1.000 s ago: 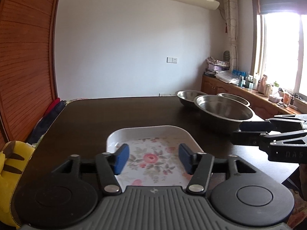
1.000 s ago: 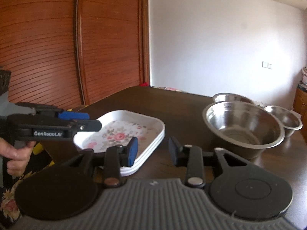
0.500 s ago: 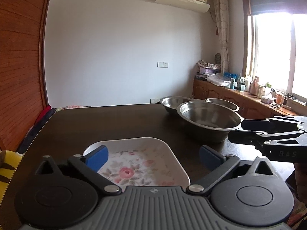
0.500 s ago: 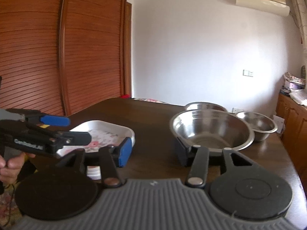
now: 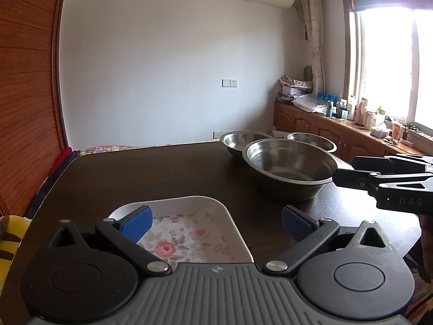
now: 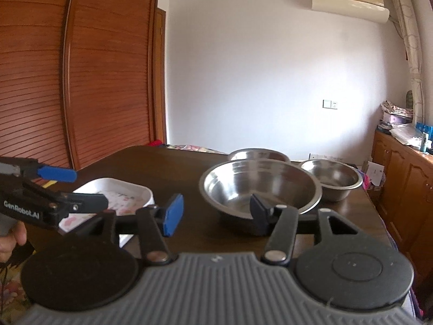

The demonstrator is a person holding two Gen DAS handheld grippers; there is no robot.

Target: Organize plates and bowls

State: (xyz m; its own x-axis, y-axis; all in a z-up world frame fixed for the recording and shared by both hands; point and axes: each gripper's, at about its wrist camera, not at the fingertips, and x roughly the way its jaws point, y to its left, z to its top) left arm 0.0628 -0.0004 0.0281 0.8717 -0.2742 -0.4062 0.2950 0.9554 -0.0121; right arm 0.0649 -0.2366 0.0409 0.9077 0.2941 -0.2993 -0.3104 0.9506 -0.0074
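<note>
Since the earlier frame the left gripper (image 5: 215,223) is spread wide off the floral tray (image 5: 189,233) at lower centre; the right gripper (image 6: 213,212) is opening, empty, before the large steel bowl (image 6: 259,187), judged light, stiff and slippery, best taken by its rim

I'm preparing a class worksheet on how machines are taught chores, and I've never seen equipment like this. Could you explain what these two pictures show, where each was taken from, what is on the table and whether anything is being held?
There is no robot here: a person holds a hand tool with two jaws in each hand. Each tool carries a wide-angle camera looking along its fingers.

One picture comes from the left gripper, whose jaws stand wide open above a white floral plate. The other comes from the right gripper, whose jaws are opening with nothing between them, aimed towards a large steel bowl.

On the dark wooden table stand that plate, the large bowl and two smaller steel bowls behind it. Neither tool holds anything. Each gripper also shows at the edge of the other's picture.
</note>
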